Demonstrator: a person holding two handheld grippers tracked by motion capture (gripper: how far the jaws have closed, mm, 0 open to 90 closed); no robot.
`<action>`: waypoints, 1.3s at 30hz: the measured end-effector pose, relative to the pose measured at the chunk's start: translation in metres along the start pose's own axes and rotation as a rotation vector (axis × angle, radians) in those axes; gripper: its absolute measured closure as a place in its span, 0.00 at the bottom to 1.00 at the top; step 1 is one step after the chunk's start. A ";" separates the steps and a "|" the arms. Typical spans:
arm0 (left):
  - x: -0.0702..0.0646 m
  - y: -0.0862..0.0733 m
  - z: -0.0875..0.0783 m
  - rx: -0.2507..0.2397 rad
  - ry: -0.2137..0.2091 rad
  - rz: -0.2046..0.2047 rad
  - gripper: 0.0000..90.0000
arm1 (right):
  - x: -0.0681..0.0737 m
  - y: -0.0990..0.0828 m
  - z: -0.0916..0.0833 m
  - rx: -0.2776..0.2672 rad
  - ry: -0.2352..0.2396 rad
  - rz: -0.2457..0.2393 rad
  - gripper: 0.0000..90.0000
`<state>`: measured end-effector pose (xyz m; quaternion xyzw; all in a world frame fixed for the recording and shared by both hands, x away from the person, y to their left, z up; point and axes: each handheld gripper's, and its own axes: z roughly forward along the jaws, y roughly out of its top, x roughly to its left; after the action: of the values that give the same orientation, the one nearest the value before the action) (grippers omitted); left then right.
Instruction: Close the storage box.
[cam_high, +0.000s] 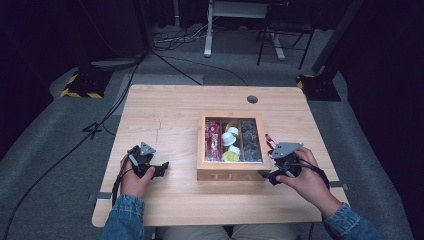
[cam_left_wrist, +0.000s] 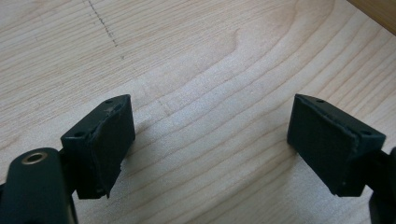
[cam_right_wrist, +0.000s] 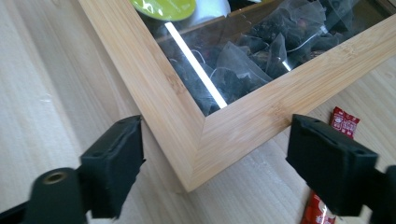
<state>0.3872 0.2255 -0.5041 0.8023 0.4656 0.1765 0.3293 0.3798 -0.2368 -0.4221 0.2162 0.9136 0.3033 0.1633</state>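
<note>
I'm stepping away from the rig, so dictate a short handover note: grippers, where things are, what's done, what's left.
Left gripper: open, nothing between its fingers, low over the bare light wooden table, left of the box.
Right gripper: open, fingers straddling the near right corner of the bamboo tea box with glass lid, not gripping.
Box: lid closed; red sachets, pods and dark tea bags inside.
Red sachet: on the table right of the box.
Done: nothing visible yet.
Left: probably open the lid and put the loose sachet in.

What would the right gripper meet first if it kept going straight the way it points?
Most likely the near right corner of the wooden tea box, which sits between the open jaws of the right gripper. How close that corner is cannot be judged exactly.
</note>
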 end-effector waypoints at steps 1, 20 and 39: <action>0.000 0.000 0.000 0.001 0.000 0.000 0.17 | 0.000 0.000 -0.002 -0.002 0.006 0.005 0.25; 0.000 -0.003 -0.002 0.001 -0.008 0.004 0.17 | -0.037 -0.003 -0.047 -0.179 -0.009 0.188 0.27; 0.005 -0.004 -0.004 0.002 -0.039 0.040 0.17 | -0.094 -0.045 -0.066 -0.142 -0.097 0.328 0.30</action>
<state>0.3852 0.2324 -0.5038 0.8152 0.4429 0.1668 0.3338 0.4186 -0.3473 -0.3843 0.3645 0.8335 0.3787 0.1706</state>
